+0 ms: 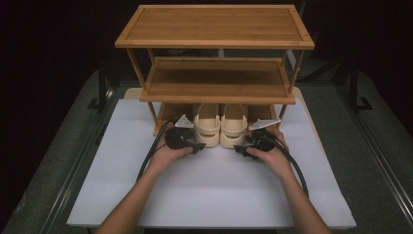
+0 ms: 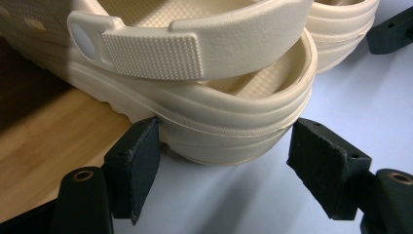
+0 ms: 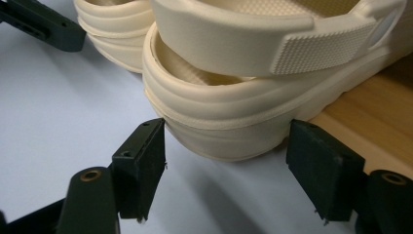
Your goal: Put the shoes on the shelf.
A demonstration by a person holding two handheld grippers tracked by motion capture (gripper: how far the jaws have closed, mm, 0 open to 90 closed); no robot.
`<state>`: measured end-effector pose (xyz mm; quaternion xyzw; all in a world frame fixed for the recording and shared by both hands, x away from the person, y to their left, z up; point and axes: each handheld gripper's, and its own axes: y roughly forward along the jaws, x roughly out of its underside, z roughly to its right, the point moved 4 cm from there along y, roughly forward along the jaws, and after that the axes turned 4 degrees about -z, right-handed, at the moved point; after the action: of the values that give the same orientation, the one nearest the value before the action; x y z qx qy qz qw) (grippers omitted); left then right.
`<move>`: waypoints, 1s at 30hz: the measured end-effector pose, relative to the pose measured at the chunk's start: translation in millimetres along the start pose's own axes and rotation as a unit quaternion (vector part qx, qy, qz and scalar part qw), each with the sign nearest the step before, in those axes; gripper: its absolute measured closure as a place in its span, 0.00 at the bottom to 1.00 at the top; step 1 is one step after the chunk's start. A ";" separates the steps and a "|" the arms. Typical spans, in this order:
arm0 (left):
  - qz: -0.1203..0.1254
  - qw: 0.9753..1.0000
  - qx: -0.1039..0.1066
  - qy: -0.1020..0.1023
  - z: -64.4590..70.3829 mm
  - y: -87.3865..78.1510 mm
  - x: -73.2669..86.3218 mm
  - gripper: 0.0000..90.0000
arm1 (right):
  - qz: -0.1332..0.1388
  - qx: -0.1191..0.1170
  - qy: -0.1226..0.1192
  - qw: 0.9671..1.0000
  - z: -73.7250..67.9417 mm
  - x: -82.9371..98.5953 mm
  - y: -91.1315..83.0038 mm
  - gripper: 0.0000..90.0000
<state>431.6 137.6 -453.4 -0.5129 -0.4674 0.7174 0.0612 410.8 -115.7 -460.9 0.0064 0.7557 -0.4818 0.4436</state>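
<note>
Two cream clogs stand side by side on the bottom shelf of a wooden rack point(image 1: 214, 24), heels sticking out over the white table top. My left gripper point(image 1: 197, 146) is open at the heel of the left clog point(image 1: 207, 127). In the left gripper view the left gripper point(image 2: 224, 165) straddles that left clog's heel point(image 2: 219, 131); one pad point(image 2: 139, 161) touches it and the other stands apart. My right gripper point(image 1: 240, 148) is open at the right clog point(image 1: 233, 127). In the right gripper view the right gripper point(image 3: 226, 165) brackets the right clog's heel point(image 3: 224, 126).
The rack has a top shelf and a middle shelf point(image 1: 216, 80), both bare, overhanging the clogs. Its bottom board point(image 2: 44, 141) lies just under the heels. The white table top point(image 1: 219, 190) stretches toward the person. Dark floor and stands surround the table.
</note>
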 end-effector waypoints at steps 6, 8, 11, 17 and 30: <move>0.001 1.000 -0.002 -0.002 -6.1 6.6 -6.7 0.30 | 0.004 -0.001 0.010 1.000 10.1 -4.1 3.6 0.34; 0.001 1.000 -0.003 -0.002 -8.7 9.2 -9.5 0.30 | 0.004 -0.003 0.016 1.000 12.9 -5.7 5.0 0.33; 0.004 1.000 -0.006 -0.006 -11.4 12.1 -11.8 0.30 | -0.001 0.001 0.017 1.000 16.8 -10.0 7.1 0.33; 0.006 1.000 -0.008 -0.007 -11.1 9.2 -8.6 0.34 | -0.008 0.009 0.029 1.000 16.1 -7.8 6.5 0.34; -0.027 0.999 -0.023 0.001 -6.0 -23.4 23.6 0.27 | -0.017 0.045 0.014 0.999 20.8 31.6 -24.4 0.34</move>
<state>416.2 167.6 -452.4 -0.5021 -0.4968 0.7044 0.0690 394.8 -157.3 -467.7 0.0208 0.7395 -0.5225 0.4239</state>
